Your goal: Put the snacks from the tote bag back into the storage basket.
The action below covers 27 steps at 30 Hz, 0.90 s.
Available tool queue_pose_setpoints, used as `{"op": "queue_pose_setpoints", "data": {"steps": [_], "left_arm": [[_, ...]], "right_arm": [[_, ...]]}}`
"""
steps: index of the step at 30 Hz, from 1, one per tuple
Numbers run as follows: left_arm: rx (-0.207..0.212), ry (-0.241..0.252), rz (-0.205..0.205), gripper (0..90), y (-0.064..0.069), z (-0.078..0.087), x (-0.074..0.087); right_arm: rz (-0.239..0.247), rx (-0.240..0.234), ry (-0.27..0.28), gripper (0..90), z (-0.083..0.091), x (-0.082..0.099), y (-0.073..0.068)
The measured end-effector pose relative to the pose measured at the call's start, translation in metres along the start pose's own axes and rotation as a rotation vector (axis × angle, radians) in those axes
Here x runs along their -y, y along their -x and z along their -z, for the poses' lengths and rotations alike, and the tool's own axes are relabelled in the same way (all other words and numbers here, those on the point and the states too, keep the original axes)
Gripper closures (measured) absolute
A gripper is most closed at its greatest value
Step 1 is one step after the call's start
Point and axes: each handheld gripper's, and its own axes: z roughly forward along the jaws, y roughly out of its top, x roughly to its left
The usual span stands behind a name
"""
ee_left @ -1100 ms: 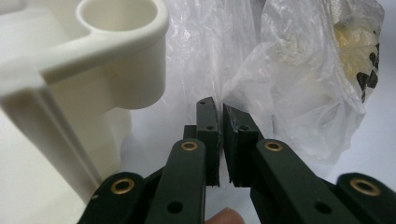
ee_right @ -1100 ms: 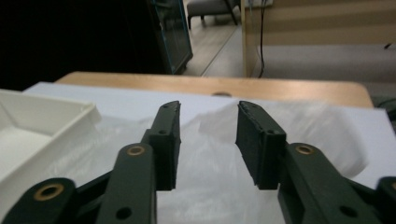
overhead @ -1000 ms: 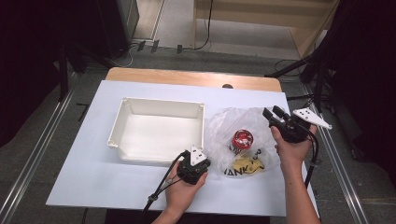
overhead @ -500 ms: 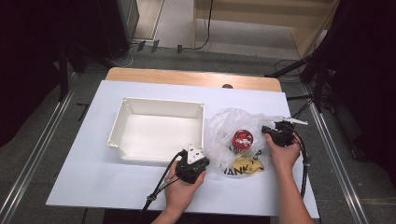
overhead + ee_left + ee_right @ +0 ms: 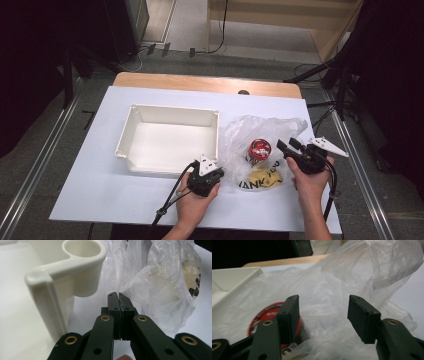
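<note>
My left gripper (image 5: pixel 119 298) is clamped on the edge of the clear plastic bag (image 5: pixel 260 142), which lies on the white table beside the white bin (image 5: pixel 170 137). My right gripper's (image 5: pixel 323 312) jaws have just been opening and stand apart over the film, nothing pinched. I judge I should bite only the upper layer above the red-lidded can (image 5: pixel 259 148), then pull away from the left gripper to open the mouth.

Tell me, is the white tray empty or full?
Empty: the white tray shows a bare floor; the can lies inside the plastic bag beside it.

Bag (image 5: pixel 260 135) thin crinkled clear plastic; bin (image 5: pixel 170 137) smooth glossy cream plastic.
</note>
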Motion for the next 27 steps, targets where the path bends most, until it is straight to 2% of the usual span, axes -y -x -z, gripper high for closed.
{"op": "queue_pose_setpoints", "data": {"steps": [3,7,8,11,19,23,27], "left_arm": [[-0.005,-0.001,0.003,90.0,0.0,0.0,0.0],[-0.004,-0.004,-0.006,90.0,0.0,-0.001,0.0],[-0.01,-0.005,-0.011,90.0,0.002,-0.001,0.0],[-0.01,-0.005,-0.013,90.0,0.002,-0.001,0.0],[-0.009,-0.007,-0.018,90.0,0.002,-0.001,0.0],[-0.007,-0.005,-0.017,90.0,0.002,-0.001,0.0],[-0.005,-0.007,-0.022,90.0,0.002,-0.001,0.0]], "right_arm": [[0.027,-0.022,0.019,40.7,0.01,0.006,-0.007],[0.052,-0.03,-0.012,36.3,0.011,0.009,-0.014],[0.057,-0.054,-0.017,33.9,0.01,0.009,-0.019],[0.064,-0.062,-0.034,31.1,0.006,0.009,-0.024],[0.077,-0.053,-0.05,26.4,-0.003,0.013,-0.034],[0.09,-0.064,-0.055,21.5,-0.009,0.011,-0.04],[0.108,-0.056,-0.108,15.1,-0.021,0.015,-0.045]]}}
